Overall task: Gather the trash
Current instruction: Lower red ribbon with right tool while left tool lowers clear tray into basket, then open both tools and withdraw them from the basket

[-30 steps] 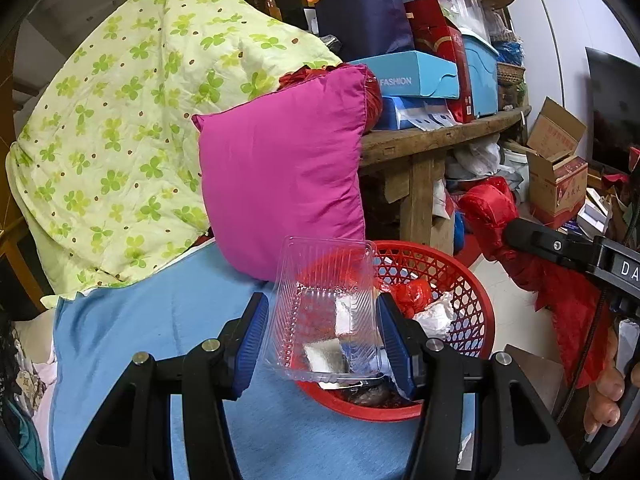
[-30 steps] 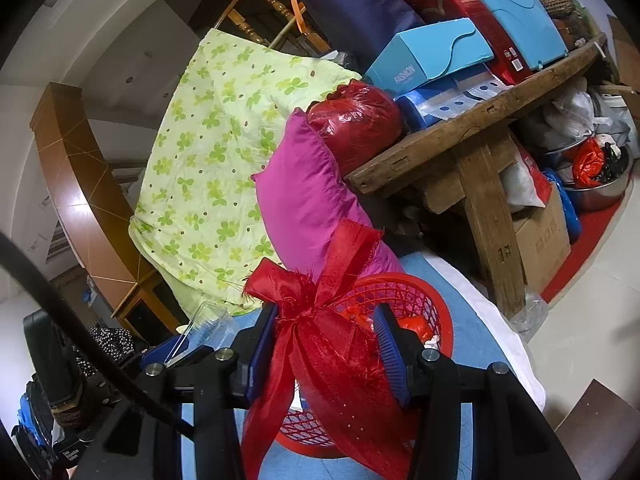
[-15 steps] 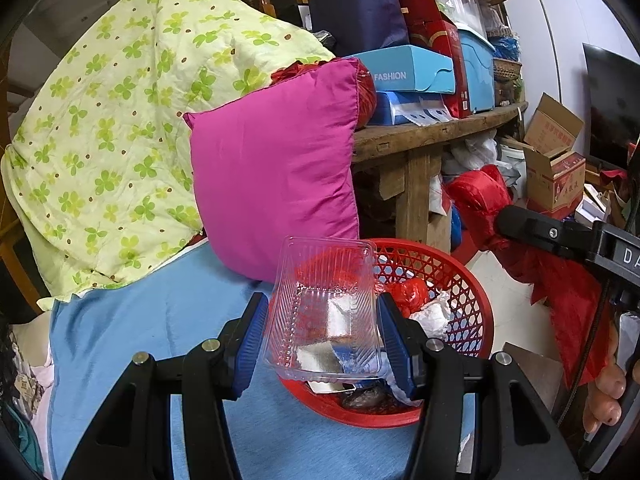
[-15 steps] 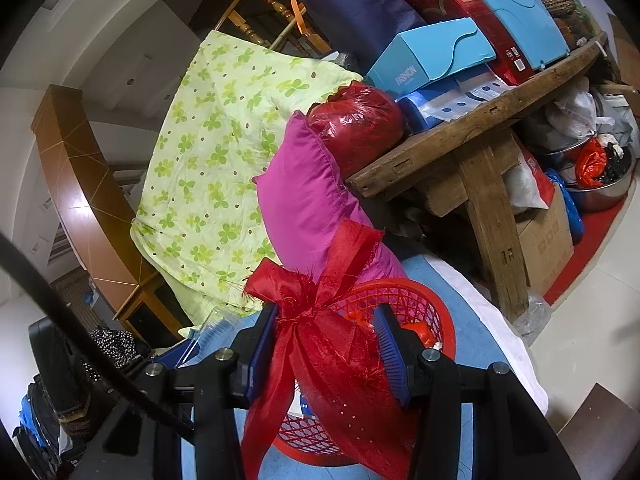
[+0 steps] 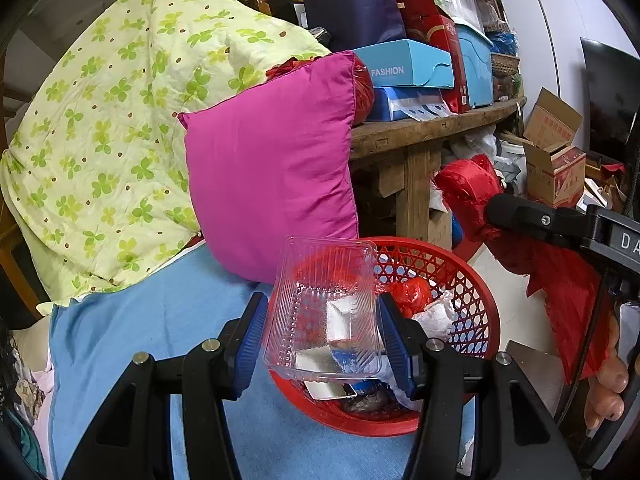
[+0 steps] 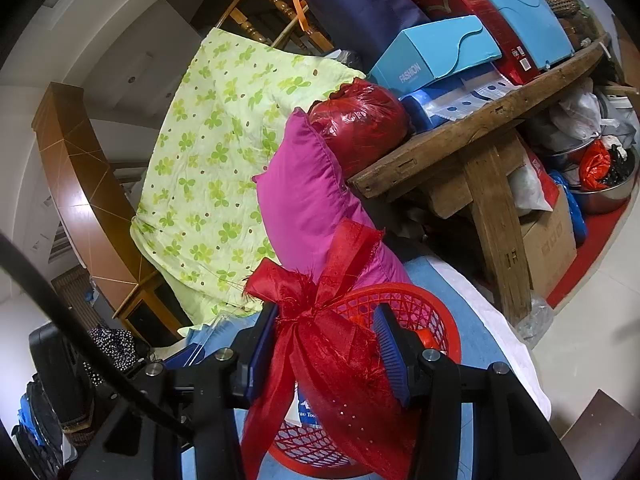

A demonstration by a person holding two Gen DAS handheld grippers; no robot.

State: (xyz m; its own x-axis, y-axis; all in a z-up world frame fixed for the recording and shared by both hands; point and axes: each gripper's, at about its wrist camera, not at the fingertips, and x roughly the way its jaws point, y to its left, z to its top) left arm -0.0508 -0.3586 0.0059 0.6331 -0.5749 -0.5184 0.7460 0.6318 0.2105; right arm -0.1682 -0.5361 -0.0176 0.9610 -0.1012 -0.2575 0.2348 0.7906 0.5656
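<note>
With the left claw [image 5: 320, 334] clamped on the clear plastic tray [image 5: 326, 312] over the red basket [image 5: 472, 304] and the right claw [image 6: 326, 350] gripping red ribbon [image 6: 332, 344], each should release squarely above the basket.

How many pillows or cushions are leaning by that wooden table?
1: a pink pillow leaning against the wooden table, beside the green-patterned quilt. More may be hidden beneath that quilt.

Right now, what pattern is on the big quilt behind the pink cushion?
Pale yellow-green quilt with green clover leaves and small brown dots; clearest in the left wrist view.
</note>
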